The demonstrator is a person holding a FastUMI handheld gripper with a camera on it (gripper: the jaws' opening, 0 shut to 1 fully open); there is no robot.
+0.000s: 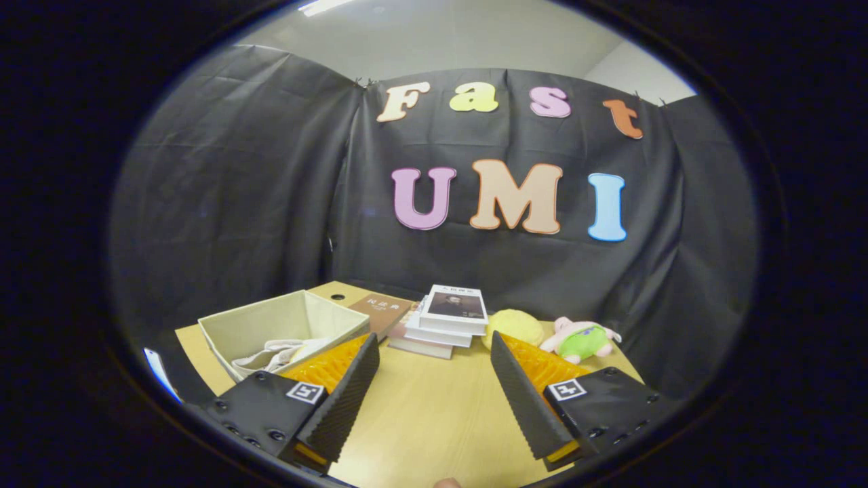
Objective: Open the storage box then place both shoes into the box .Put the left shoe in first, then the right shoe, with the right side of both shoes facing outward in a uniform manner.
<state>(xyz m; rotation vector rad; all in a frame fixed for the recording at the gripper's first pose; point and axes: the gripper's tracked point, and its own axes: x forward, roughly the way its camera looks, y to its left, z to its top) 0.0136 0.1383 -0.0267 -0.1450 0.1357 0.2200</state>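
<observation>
while the jaws gape empty over the table (pixel 434 420), unreadable book covers top the stack (pixel 444 318).

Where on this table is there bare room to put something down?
Bare table lies between the open gripper fingers, nothing held, up to the stacked books. Crowded beyond: fabric box, brown book, yellow plush, pink-green plush.
</observation>
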